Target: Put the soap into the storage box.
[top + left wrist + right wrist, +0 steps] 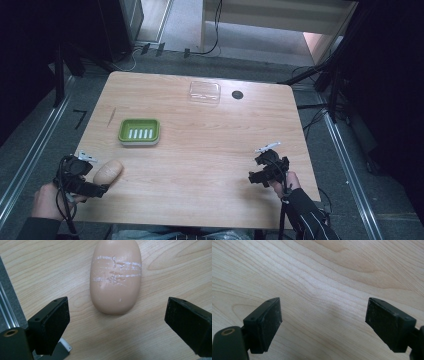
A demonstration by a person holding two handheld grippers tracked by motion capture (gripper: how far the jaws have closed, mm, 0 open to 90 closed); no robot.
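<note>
Peach soap bar [115, 277] flat on the tabletop [210, 150], lower left of the high view, just ahead of the left hand-held gripper [120, 322], jaws spread wide, nothing grasped. Right hand-held gripper [324, 322] likewise released over bare wood. Risk: smooth rounded bar squirting out if pinched near its tip; could skid toward the near tabletop edge, well short of the green soap dish [139, 131].

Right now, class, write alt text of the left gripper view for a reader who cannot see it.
A peach-coloured bar of soap with white scratch marks lies on a light wooden table, just ahead of the left gripper. Its two black fingers stand wide apart and touch nothing. A grey floor strip shows at the left edge.
</note>
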